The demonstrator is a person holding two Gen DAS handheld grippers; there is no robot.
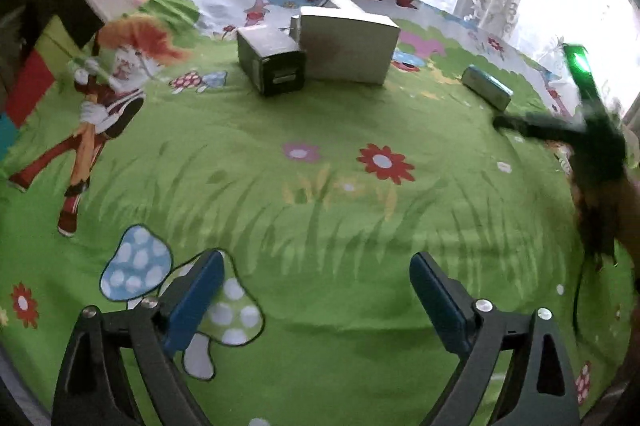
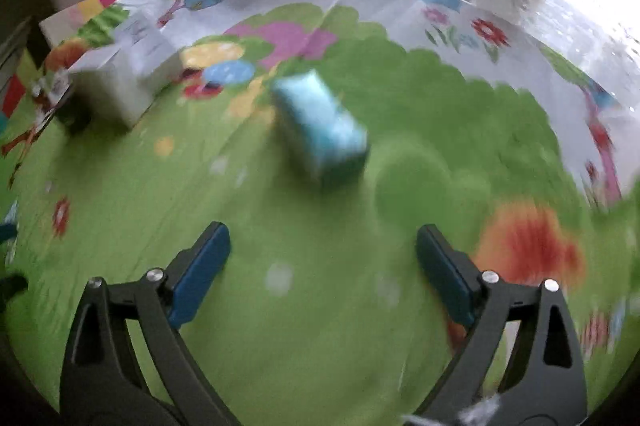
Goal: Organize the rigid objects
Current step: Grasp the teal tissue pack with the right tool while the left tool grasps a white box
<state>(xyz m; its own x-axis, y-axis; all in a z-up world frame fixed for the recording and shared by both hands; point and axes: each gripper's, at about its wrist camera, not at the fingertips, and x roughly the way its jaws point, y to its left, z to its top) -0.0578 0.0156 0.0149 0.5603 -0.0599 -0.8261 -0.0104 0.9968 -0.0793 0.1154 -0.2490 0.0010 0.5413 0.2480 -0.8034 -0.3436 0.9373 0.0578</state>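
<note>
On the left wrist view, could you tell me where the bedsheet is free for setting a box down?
Free: the green stretch between the left gripper and the grey box. Crowded: the far middle, where the grey box and white box stand together; the teal box lies apart.

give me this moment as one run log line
left gripper: open, empty | right gripper: open, empty | teal box: apart on green cloth | white box touching dark box

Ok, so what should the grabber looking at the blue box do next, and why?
Probably ease the right gripper forward and down toward the blue box. Its jaws stand wide open with nothing between them, and the box lies alone on the green cloth, apart from the white box, just ahead.
</note>
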